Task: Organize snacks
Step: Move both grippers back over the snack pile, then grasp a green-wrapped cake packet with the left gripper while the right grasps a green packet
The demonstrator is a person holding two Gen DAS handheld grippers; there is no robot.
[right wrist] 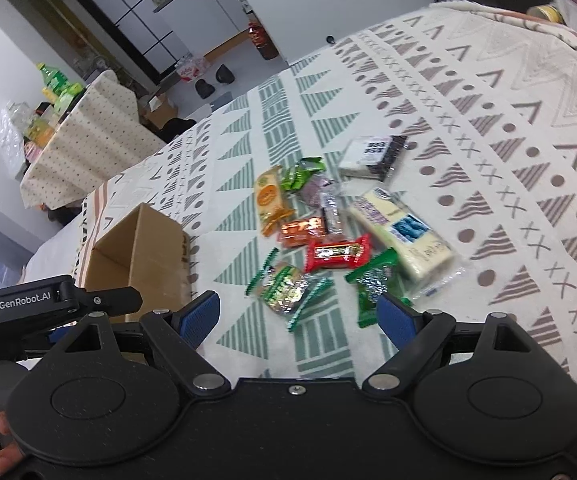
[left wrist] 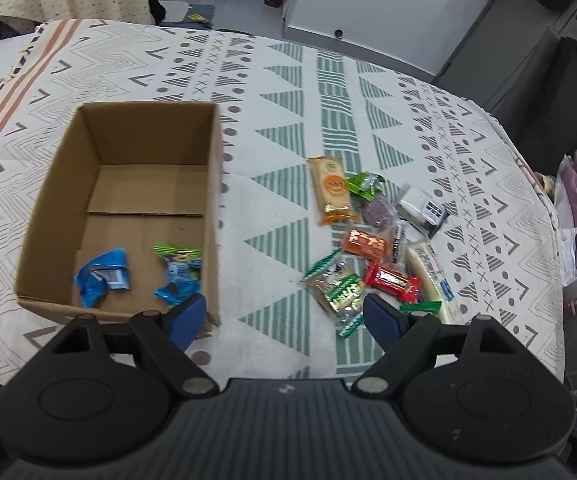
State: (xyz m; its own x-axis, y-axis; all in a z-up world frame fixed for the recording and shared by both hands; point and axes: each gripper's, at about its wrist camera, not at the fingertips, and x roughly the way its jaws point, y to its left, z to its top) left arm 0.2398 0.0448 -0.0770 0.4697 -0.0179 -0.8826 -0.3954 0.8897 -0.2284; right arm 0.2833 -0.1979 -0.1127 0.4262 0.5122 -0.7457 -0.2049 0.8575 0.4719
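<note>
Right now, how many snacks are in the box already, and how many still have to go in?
Two blue-wrapped snacks already lie in the cardboard box. Nothing is in hand: the left tool and right tool are both open and empty. About nine packets are left in the pile on the tablecloth, such as the red bar, the orange packet and the long white pack.

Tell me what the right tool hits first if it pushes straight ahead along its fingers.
Probably the green-edged clear snack packet, lying just ahead between the open right tool's fingers on the patterned tablecloth; depth is uncertain.
</note>
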